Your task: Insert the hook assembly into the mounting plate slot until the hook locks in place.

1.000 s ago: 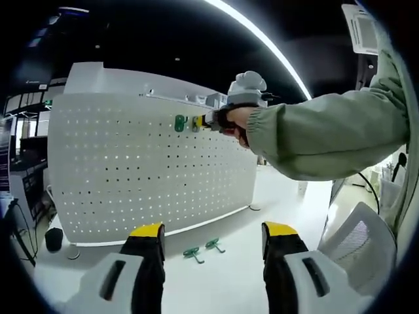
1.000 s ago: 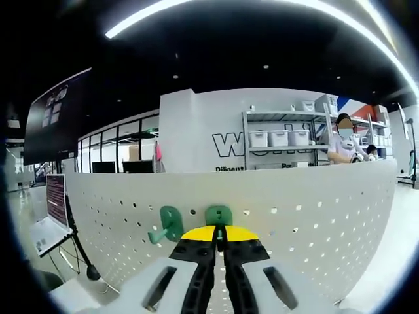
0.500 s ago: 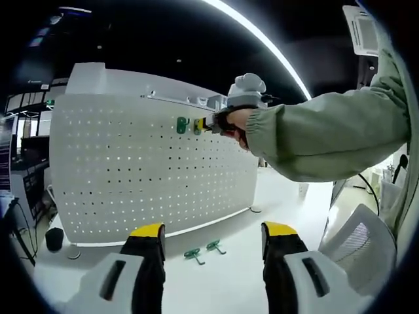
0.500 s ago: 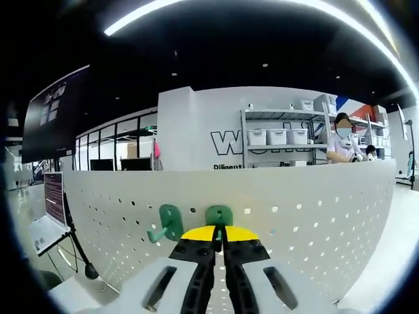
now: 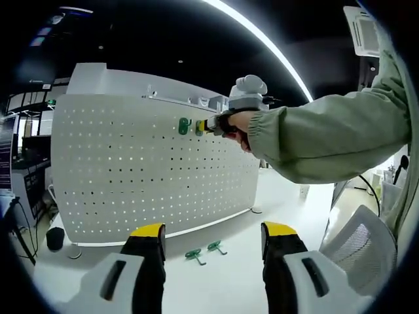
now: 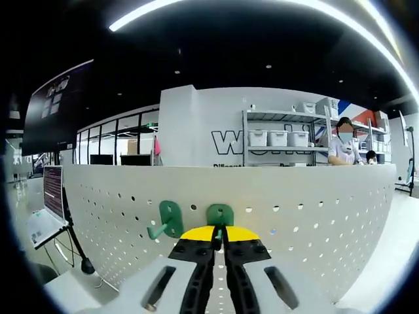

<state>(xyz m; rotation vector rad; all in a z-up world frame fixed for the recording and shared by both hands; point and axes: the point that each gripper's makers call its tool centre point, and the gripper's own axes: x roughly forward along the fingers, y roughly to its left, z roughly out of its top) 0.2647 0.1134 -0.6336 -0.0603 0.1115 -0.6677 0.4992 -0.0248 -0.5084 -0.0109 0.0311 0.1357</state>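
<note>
The right tongs (image 6: 219,233) pinch a green hook (image 6: 220,214) flat against the pegboard (image 6: 314,222) near its top edge; push straight in until it catches. A mounted hook (image 6: 167,220) sits just beside. The left tongs (image 5: 213,239) gape wide over two spare hooks (image 5: 203,250) on the table (image 5: 216,288)

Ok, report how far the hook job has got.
Done: one green hook already hangs on the pegboard. In hand: the right gripper is shut on a second hook, pressed to the board beside it. Left: two spare hooks lie on the table; the left gripper is open.
</note>
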